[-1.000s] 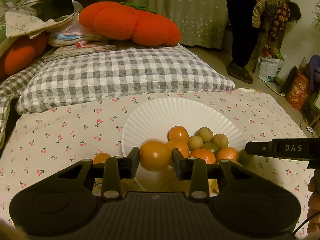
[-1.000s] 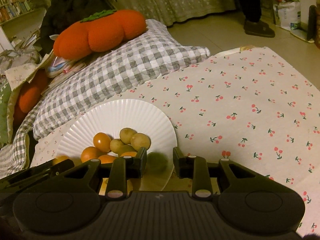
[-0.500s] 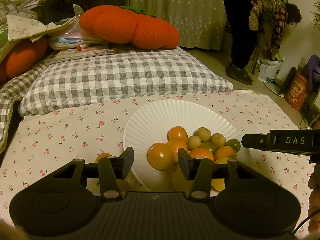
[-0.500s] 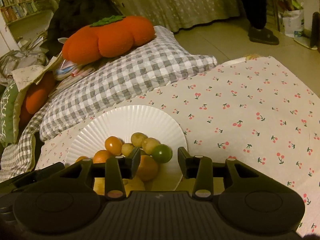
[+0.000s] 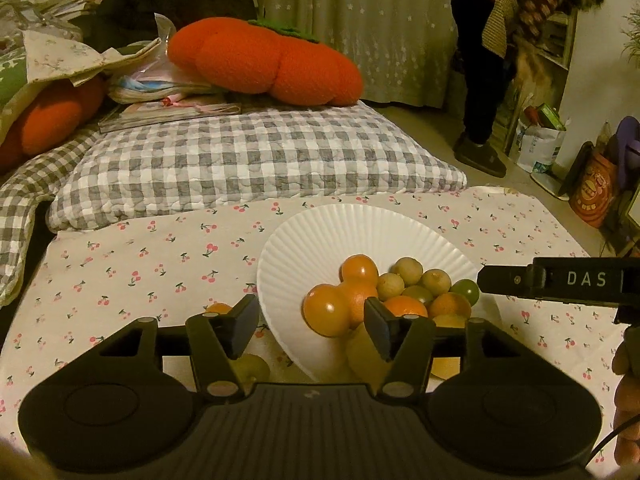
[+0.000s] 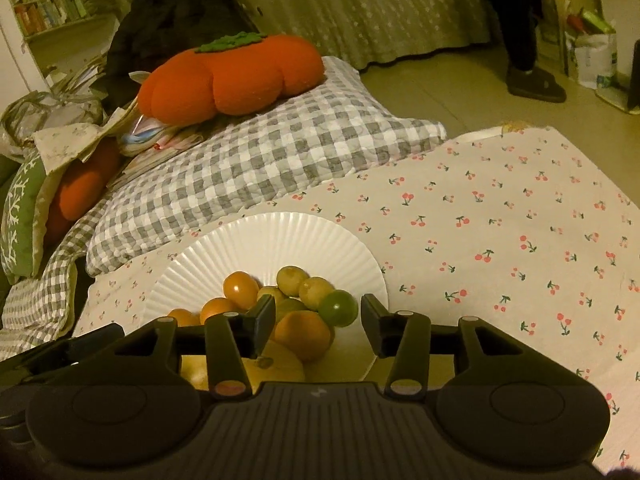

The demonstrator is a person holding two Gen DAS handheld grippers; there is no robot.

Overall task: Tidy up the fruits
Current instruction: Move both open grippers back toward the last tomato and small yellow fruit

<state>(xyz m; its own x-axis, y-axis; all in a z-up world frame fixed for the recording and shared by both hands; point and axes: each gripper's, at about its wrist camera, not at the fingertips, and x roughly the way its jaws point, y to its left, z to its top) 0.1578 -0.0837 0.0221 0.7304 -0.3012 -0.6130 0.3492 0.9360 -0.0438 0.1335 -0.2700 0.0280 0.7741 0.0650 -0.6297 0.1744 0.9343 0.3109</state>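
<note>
A white ribbed plate (image 5: 360, 232) (image 6: 280, 236) on the cherry-print cloth holds several orange and green fruits. My left gripper (image 5: 312, 326) hangs over the plate's near rim with its jaws opening. An orange fruit (image 5: 326, 310) rests on the plate between them, touching neither pad. My right gripper (image 6: 318, 322) is over the plate's right side, jaws also opening. A green fruit (image 6: 338, 308) lies free on the pile between them. Another orange fruit (image 5: 218, 307) lies on the cloth left of the plate. The right gripper's finger (image 5: 560, 282) shows in the left wrist view.
A grey checked cushion (image 5: 240, 164) lies behind the plate, with an orange plush pumpkin (image 5: 268, 60) and papers on it. A person (image 5: 500, 40) bends over by the shelves at the far right. Bags (image 5: 540, 148) stand on the floor there.
Both grippers opened and let go of their fruits. The orange fruit left the left jaws and the green fruit left the right jaws; both now rest on the plate.
</note>
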